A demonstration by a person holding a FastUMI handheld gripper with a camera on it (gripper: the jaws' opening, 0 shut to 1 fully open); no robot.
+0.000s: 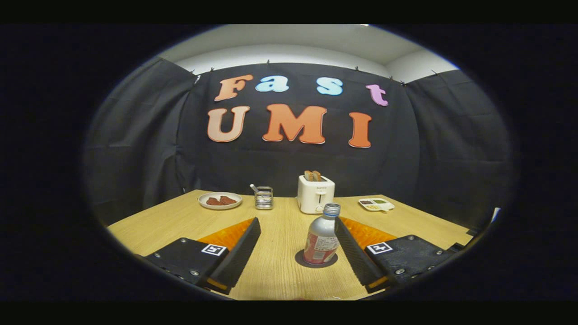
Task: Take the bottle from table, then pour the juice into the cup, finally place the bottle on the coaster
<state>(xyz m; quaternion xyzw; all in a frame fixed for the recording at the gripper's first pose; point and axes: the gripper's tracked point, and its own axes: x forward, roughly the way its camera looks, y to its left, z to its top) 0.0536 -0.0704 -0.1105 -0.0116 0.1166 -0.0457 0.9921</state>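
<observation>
Evidently the last step is in hand, judged from the gripper view: the bottle (pixel 321 237) is stood upright on a dark round coaster (pixel 301 261), near the table's (pixel 280 253) front edge, approx. mid-width. The gripper (pixel 297 243) is seen wide open, nothing held; the bottle sits between the fingers, close against the right finger's inner face, well apart from the left one. Whether the right finger touches it cannot be told. The bottle's long axis is vertical, cap pointed up, label turned toward the camera.

No grip is shown, so the placing looks done, and the task looks about complete. Next move, as a judgement: the gripper should be drawn straight back w/o swinging sideways, since the right finger is so close that a nudge could tip the bottle.

Beyond the fingers, toward the far edge, a toaster (pixel 315 194) w/ bread is seen, a plate (pixel 220 201) at far left, a small glass container (pixel 263 197) beside it, and a small tray (pixel 376 204) at far right.
</observation>
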